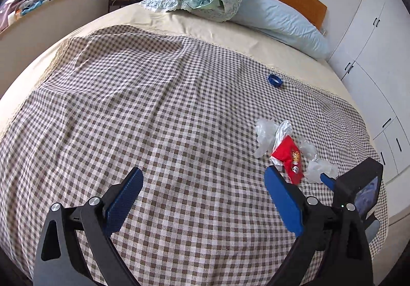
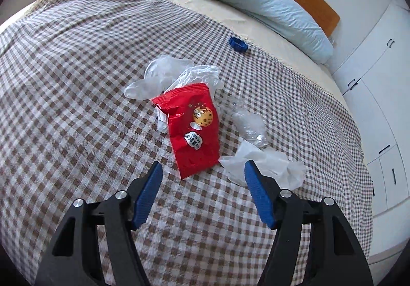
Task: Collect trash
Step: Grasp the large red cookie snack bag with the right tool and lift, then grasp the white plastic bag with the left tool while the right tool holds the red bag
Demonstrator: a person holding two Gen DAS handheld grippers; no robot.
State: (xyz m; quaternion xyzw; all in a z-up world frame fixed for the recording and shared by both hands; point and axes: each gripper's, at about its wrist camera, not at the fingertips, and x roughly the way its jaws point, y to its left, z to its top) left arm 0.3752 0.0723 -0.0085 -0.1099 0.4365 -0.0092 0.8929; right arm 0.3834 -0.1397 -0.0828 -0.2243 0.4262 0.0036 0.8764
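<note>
Task looks barely started: nothing collected yet, no bin in view. Trash pile sits on the checked bedspread point(image 2: 77, 60) toward the bed's right side: red snack wrapper point(image 2: 194, 129), clear plastic glove point(image 2: 156, 78), crumpled tissue point(image 2: 266, 163), clear film point(image 2: 246, 121), w/ a blue cap point(image 2: 238, 44) apart, nearer the pillow point(image 2: 282, 14). Right gripper point(image 2: 202, 178) released, jaws apart, empty, just short of the wrapper. Left gripper point(image 1: 205, 188) wide apart, empty, over bare cloth. All pieces left to pick.

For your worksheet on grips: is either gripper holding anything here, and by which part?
Nothing is held. The left gripper and right gripper are both open above the bed; the red wrapper lies untouched.
</note>
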